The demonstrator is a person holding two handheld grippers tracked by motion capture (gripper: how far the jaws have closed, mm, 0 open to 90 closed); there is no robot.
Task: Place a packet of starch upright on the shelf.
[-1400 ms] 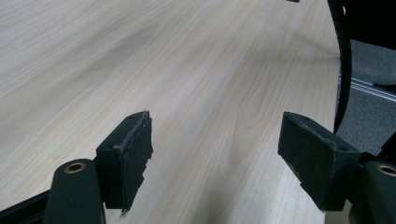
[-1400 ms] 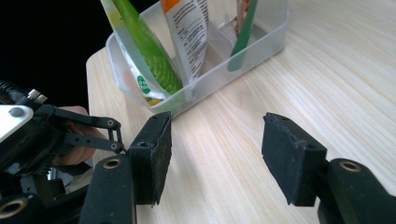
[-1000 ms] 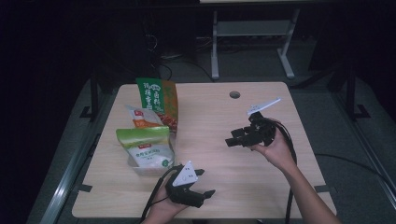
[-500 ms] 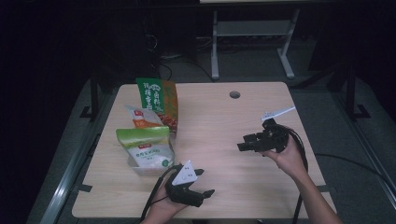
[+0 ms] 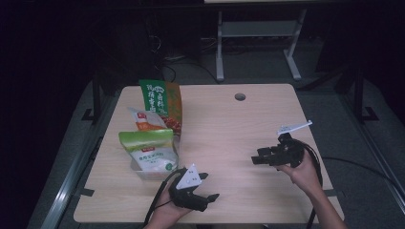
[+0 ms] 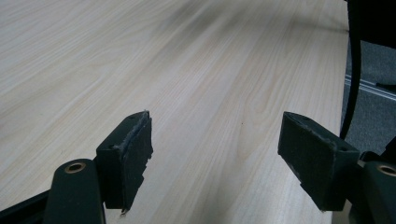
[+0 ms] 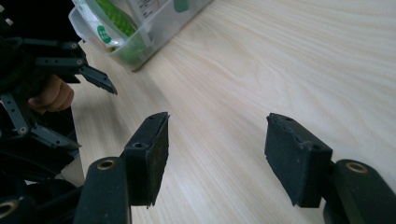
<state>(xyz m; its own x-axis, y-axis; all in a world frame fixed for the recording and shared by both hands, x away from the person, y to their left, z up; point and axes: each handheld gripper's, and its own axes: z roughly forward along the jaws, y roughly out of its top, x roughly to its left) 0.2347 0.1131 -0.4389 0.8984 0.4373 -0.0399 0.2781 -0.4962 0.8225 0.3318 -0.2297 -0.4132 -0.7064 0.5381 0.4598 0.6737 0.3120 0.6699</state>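
Table [image 5: 224, 138] of pale wood in a dark room, snack bags [image 5: 153, 133] in a clear tray by its left edge. Your left tongs [image 5: 203, 187] hover wide open, empty, at the near edge; right tongs [image 5: 260, 157] gape empty near the right edge.

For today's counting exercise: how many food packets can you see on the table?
3, all at the table's left: a tall green-and-orange packet farthest back, a white-and-orange packet before it, and a green-topped packet nearest. Others may be hidden behind them.
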